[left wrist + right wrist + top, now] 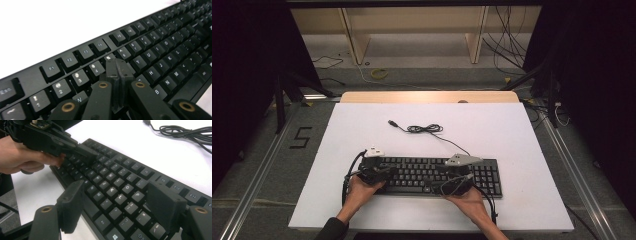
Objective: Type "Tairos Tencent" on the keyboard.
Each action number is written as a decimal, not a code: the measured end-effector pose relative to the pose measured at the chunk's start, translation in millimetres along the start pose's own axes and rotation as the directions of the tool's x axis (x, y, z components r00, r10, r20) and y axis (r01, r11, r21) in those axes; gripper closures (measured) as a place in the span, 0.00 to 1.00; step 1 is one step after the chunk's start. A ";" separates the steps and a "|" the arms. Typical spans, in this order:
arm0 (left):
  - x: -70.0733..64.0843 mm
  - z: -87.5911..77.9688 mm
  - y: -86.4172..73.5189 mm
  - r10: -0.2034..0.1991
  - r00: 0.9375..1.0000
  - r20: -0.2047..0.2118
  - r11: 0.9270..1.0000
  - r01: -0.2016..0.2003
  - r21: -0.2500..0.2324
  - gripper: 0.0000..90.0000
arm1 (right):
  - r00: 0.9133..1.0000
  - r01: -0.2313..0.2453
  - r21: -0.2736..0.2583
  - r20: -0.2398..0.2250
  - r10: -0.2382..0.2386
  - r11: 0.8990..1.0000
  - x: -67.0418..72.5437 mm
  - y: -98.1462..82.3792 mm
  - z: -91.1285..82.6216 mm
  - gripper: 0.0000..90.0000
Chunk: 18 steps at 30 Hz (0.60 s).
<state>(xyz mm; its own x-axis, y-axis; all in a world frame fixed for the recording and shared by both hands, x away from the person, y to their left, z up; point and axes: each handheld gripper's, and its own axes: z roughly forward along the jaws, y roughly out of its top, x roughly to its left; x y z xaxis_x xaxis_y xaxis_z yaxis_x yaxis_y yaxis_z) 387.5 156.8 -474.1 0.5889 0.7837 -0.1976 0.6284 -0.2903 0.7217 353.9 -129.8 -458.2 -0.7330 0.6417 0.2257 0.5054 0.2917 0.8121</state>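
Observation:
A black keyboard (pixel 437 175) lies on the white table (pixel 492 135), near the front edge. Its black cable (pixel 424 129) runs back to a small coil, with the plug (pixel 392 122) lying loose. My left gripper (pixel 384 173) is over the keyboard's left end. In the left gripper view its jaws are pressed together with nothing between them (pixel 117 67), their tips low over the number and upper letter keys (pixel 147 55). My right gripper (pixel 451 181) hovers over the right half, its jaws wide apart (pixel 118 205) above the keyboard (pixel 117 187). The left gripper (pixel 83 151) and its hand show beyond it.
Bare white table surface lies behind and to the right of the keyboard. A wooden strip (pixel 427 96) edges the table's far side. Beyond it stand a wooden frame (pixel 357 40), loose floor cables (pixel 507 45) and a yellow ring (pixel 379 73). A "5" (pixel 301 137) marks the floor at left.

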 end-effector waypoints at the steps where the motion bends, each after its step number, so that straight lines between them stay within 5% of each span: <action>1: 0.1 -1.6 0.3 -0.004 1.000 0.005 1.000 0.004 -0.006 0.98 | 1.000 0.000 0.001 0.001 0.000 1.000 -0.2 0.0 0.2 0.35; 18: 2.6 -22.6 -1.2 -0.022 0.998 0.059 0.998 0.025 -0.058 0.56 | 1.000 -0.008 0.001 -0.008 0.008 1.000 -4.0 4.2 4.4 0.40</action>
<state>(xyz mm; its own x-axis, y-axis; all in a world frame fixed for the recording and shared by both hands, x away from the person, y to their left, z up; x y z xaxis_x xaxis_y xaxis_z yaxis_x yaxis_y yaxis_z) 376.7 171.6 -460.5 0.6044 0.7558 -0.2521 0.6124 -0.2382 0.7538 361.0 -128.0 -458.1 -0.7325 0.6384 0.2365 0.5118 0.2874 0.8096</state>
